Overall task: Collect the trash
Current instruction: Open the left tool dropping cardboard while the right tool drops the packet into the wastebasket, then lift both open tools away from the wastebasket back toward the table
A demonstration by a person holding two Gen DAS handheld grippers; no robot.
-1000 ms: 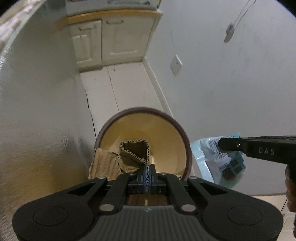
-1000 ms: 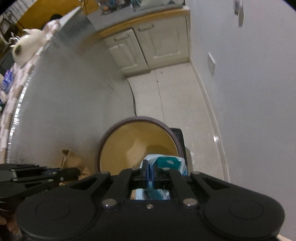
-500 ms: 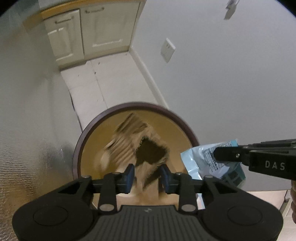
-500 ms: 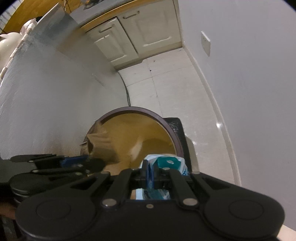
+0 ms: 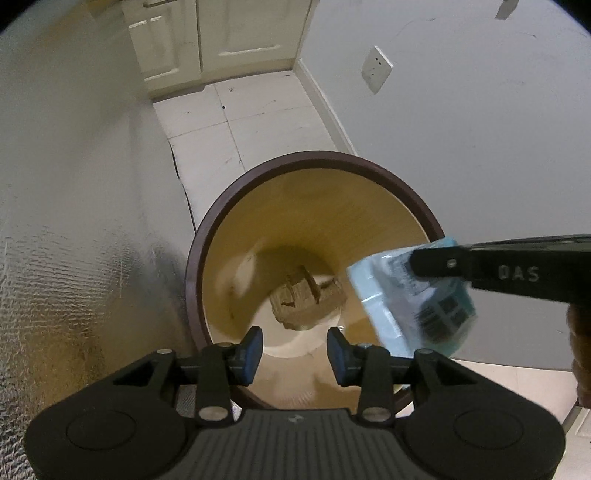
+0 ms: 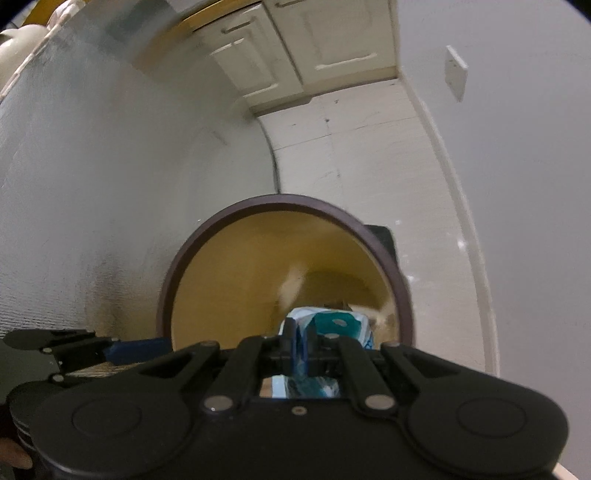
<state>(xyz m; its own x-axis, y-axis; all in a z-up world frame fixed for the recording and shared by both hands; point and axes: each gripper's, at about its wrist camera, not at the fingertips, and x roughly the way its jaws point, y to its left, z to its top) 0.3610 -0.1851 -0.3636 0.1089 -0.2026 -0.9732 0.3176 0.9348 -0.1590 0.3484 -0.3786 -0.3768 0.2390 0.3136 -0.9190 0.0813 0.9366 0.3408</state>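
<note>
Two grippers hang over the round brown-rimmed bin (image 5: 373, 162): left gripper (image 5: 294, 350) opening, empty, above crumpled brown cardboard (image 5: 306, 299); right gripper (image 6: 300, 341) pinches a light-blue plastic packet (image 5: 413, 299).

bin (image 5: 373, 168) mouth: open | left: foil panel (image 5: 74, 221) close | right: wall (image 5: 480, 129) near

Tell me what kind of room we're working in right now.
Most likely a home kitchen. Cream cabinet doors under a wooden countertop stand at the far end of a pale tiled floor, and a round waste bin sits between a foil-covered surface and a plain wall with a socket.
</note>
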